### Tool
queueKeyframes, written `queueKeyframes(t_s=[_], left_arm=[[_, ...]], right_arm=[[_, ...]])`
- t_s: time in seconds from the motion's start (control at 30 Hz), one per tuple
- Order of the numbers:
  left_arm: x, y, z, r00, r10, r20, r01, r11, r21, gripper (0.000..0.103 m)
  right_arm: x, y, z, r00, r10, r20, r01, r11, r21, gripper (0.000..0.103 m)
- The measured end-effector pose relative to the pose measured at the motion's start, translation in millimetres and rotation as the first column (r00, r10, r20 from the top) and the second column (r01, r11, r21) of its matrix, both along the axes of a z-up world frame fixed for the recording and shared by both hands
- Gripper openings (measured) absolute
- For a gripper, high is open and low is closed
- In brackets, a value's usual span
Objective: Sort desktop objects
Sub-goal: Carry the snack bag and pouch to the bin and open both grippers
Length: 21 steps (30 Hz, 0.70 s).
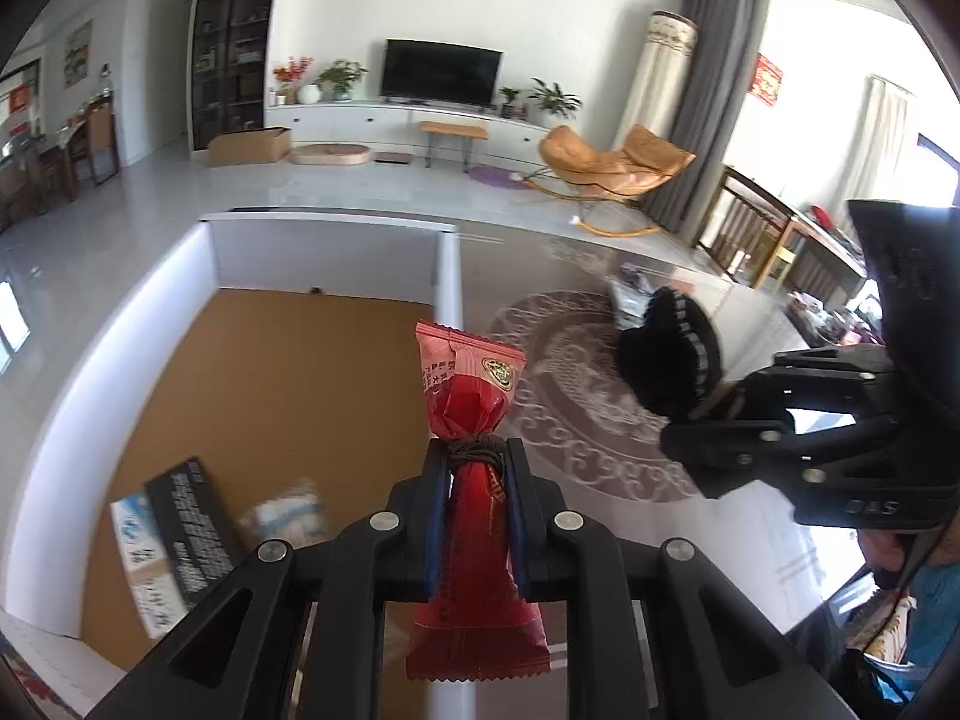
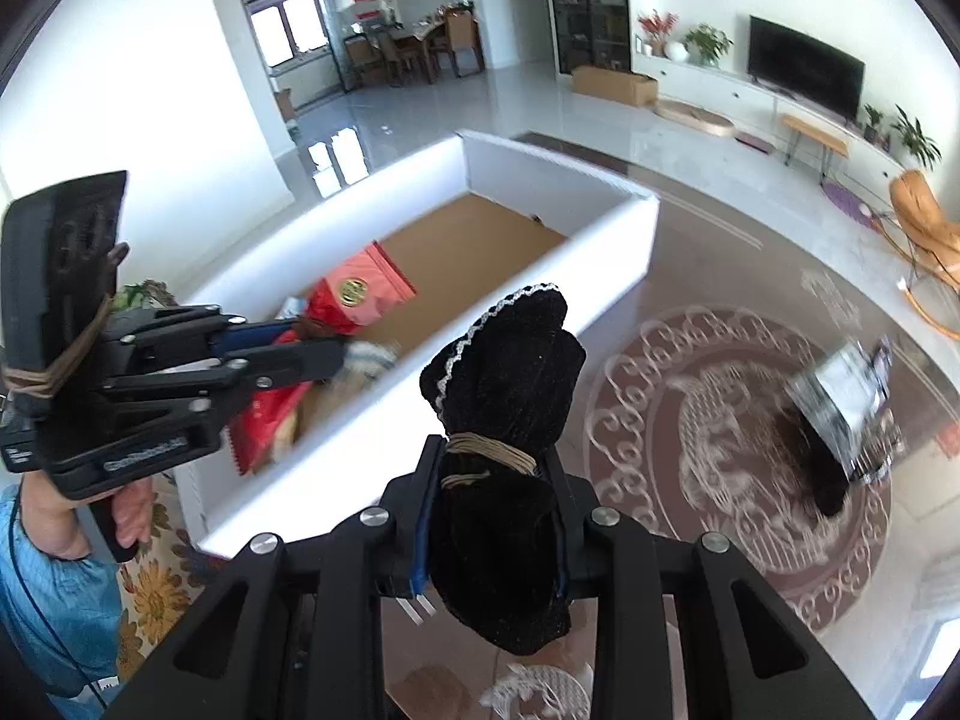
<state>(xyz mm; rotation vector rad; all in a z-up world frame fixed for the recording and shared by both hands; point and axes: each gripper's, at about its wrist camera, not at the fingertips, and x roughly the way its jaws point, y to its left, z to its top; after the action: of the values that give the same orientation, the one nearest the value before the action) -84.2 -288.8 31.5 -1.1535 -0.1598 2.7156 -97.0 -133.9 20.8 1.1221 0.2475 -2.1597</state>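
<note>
in the left wrist view, far left, the white box (image 1: 108,348) lies open with a brown cardboard floor. a dark flat pack (image 1: 186,534) and a blurred blue-and-white packet (image 1: 288,516) lie in its near corner, side by side. in the middle, the left hand-held gripper (image 1: 477,468) is closed tight on a red sachet (image 1: 474,420), which is tied at the waist with brown cord. the pads press just at and below the cord; the sachet's top stands above the fingertips and its tail hangs below them. it hangs over the box's right wall, off the surface. right of it is the glass surface (image 1: 600,540) with a round grey ornament under it. further right, the right hand-held gripper (image 1: 690,402) holds a black pouch (image 1: 672,360) clear of the surface.

in the right wrist view, at the left, a hand (image 2: 126,510) with a blue sleeve grips the left hand-held gripper, whose red sachet (image 2: 354,294) hangs above the box (image 2: 420,372). in the middle, the right hand-held gripper (image 2: 495,468) is closed on the black pouch (image 2: 510,372), bound with tan cord and edged with white trim, above the surface near the box's outer wall. at the right, a blurred silvery packet (image 2: 840,396) lies on the ornament.
</note>
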Motion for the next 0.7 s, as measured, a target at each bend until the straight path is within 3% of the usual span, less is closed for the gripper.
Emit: queueKeyframes(t_s=[0.17, 0.33, 0.43, 0.57, 0.6, 0.63, 0.67, 0.7], left_arm=[[-25, -66, -11, 0.989, 0.134, 0.058, -0.134, 0.991, -0.009, 0.017], [-49, -93, -41, 0.974, 0.174, 0.145, -0.170, 0.985, -0.040, 0.017], [-58, -102, -59, 0.966, 0.176, 0.188, -0.172, 0.984, -0.040, 0.017], [-59, -106, -69, 0.963, 0.179, 0.202, -0.172, 0.984, -0.052, 0.018], [-60, -106, -70, 0.961, 0.186, 0.206, -0.176, 0.982, -0.067, 0.018], [-61, -107, -73, 0.957, 0.198, 0.210, -0.183, 0.979, -0.088, 0.025], [-61, -106, -75, 0.953, 0.217, 0.213, -0.196, 0.974, -0.115, 0.043], [-60, -109, -75, 0.946, 0.248, 0.207, -0.219, 0.964, -0.152, 0.051]], right_arm=[[-19, -81, 22, 0.990, 0.132, -0.040, -0.136, 0.982, -0.134, 0.029], [-52, -135, -12, 0.990, 0.140, -0.033, -0.142, 0.988, -0.059, 0.029], [-69, -146, -40, 0.994, 0.105, 0.012, -0.105, 0.994, -0.011, 0.029], [-77, -150, -62, 0.995, 0.092, 0.036, -0.092, 0.996, -0.014, 0.032], [-78, -153, -67, 0.995, 0.090, 0.035, -0.090, 0.996, -0.006, 0.034], [-80, -157, -70, 0.995, 0.094, 0.041, -0.094, 0.996, -0.002, 0.050], [-78, -164, -73, 0.995, 0.094, 0.046, -0.094, 0.996, 0.003, 0.062], [-80, -167, -75, 0.995, 0.086, 0.040, -0.086, 0.996, 0.005, 0.076]])
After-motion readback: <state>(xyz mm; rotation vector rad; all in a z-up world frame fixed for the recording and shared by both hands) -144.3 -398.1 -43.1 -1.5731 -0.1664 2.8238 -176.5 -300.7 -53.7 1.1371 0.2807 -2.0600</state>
